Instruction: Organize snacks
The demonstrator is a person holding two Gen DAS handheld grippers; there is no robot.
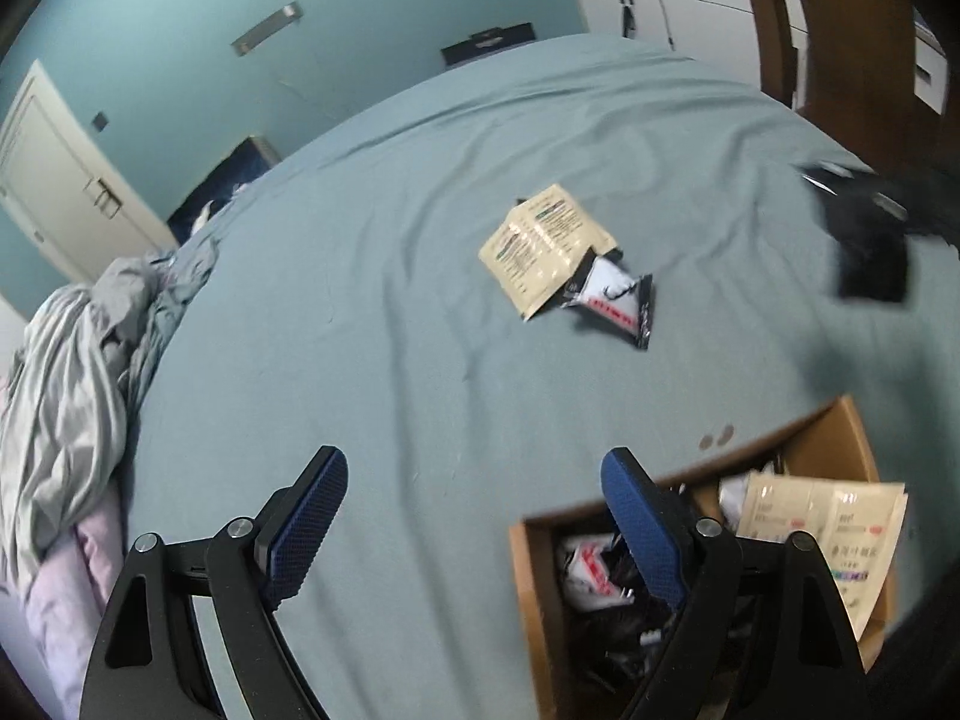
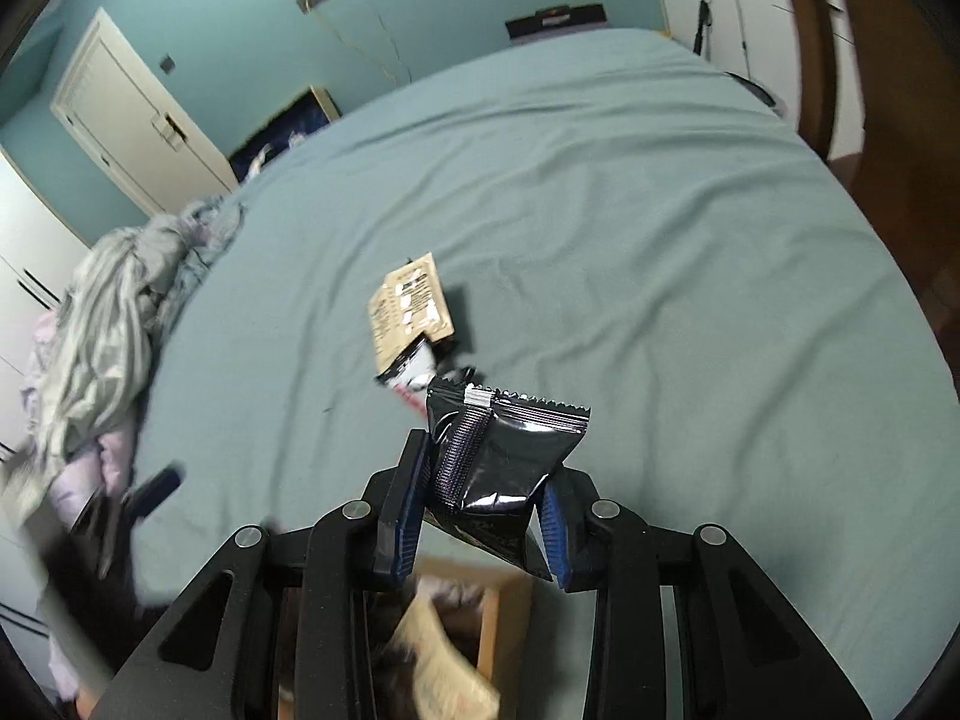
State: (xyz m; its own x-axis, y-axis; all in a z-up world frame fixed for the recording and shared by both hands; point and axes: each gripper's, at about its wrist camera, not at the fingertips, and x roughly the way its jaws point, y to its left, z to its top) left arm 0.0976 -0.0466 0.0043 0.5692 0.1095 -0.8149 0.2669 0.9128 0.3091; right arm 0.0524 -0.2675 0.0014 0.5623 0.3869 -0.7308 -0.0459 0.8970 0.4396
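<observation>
Glossy crinkled black packet [image 2: 507,456] between right hand-held gripper's [image 2: 483,516] ribbed blue pads [image 2: 408,519]

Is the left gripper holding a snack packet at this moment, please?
No, the left gripper is open with nothing between its blue fingers, only bare bedsheet beyond them.

Walls: teal-blue [image 1: 180,12], matte, with one grey bar fixture [image 1: 267,28] mounted high.
Door: white panel door [image 1: 54,180] at far left, closed.
Bed: wrinkled blue-green sheet [image 1: 420,192] fills most of both views.
Bedding: grey and lilac heap [image 1: 66,396] bunched at bed's left edge.
Cabinets: white fronted units [image 1: 678,0] at far right, beside a brown wooden frame [image 1: 852,36].
Light: dim, even, cool.
</observation>
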